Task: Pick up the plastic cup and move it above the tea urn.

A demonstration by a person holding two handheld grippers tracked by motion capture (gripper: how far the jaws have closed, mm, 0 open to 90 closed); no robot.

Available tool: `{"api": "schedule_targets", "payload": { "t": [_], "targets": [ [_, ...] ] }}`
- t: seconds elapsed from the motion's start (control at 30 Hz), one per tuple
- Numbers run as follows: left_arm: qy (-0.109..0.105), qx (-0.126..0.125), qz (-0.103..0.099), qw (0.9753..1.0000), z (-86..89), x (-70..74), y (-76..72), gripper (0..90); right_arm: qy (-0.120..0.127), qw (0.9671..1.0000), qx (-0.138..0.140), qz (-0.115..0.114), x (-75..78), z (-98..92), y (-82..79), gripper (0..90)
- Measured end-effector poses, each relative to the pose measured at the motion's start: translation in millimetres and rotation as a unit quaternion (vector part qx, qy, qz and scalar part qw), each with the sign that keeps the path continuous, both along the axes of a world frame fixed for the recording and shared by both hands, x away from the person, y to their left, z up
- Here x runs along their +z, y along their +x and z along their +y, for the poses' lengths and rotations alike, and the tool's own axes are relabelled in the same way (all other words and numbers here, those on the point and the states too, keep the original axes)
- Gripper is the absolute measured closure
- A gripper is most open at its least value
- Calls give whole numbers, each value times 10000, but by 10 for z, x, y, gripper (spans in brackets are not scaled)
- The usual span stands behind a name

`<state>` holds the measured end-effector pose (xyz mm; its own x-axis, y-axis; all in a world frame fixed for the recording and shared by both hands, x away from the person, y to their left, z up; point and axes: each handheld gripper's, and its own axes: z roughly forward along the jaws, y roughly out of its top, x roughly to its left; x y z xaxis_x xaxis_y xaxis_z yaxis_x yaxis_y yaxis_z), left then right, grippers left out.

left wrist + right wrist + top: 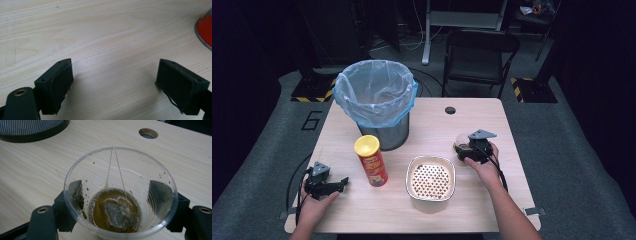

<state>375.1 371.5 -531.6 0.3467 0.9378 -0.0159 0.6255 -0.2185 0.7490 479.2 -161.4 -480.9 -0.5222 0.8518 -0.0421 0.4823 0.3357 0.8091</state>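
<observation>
The high view looks forward and down over the whole table [432, 210]; both gripper views look closely down at its surface.

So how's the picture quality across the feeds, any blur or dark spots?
High view: table evenly lit, room behind nearly black. Left gripper view: wood grain crisp, soft shadows beside both pads. Right gripper view: cup rim and teabag sharp, jaws blurred through the plastic.
</observation>
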Motion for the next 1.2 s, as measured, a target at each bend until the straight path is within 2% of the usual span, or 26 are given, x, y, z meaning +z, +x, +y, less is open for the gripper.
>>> {"api": "schedule_targets", "payload": {
  "t": [0.07,0.23,0.4,0.47,0.57,0.67,0.73,0.83,0.97,1.0,1.03,1.1,1.17,1.2],
  "targets": [
    [0,-4,22,10000,-1,2,-2,136,-105,9999,25,-44,17,17,-30,287],
    [-1,-4,20,10000,-1,2,-2,136,-152,9998,85,-70,45,27,-71,321],
    [0,-4,18,10000,-1,2,-2,136,-137,9989,417,-162,108,49,-148,341],
    [9,-13,20,10000,-1,3,-2,136,-110,9989,422,-173,117,56,-159,343],
    [8,-19,37,10000,-2,4,-5,136,-77,9978,590,-276,184,63,-209,358],
    [6,-18,48,10000,-2,5,-6,136,-211,9962,757,-367,249,70,-228,365],
    [6,-19,49,10000,-2,5,-6,136,-306,9941,934,-466,307,63,-233,370],
    [5,-16,48,10000,-3,4,-6,136,-312,9917,1115,-550,408,66,-237,375],
    [5,-16,47,10000,-3,5,-6,136,-140,9877,1423,-625,512,68,-209,379],
    [5,-16,47,10000,-3,5,-6,136,-140,9877,1423,-625,512,68,-209,379],
    [12,-19,30,10000,-2,4,-4,136,-67,9838,1652,-699,553,79,-185,379],
    [4,-16,48,10000,-3,5,-6,136,51,9791,1906,-711,597,97,-161,379],
    [16,-15,23,10000,-2,4,-3,136,111,9762,2048,-707,633,124,-143,378],
    [16,-15,23,10000,-2,4,-3,136,111,9762,2048,-707,633,124,-143,378]
  ]
}}
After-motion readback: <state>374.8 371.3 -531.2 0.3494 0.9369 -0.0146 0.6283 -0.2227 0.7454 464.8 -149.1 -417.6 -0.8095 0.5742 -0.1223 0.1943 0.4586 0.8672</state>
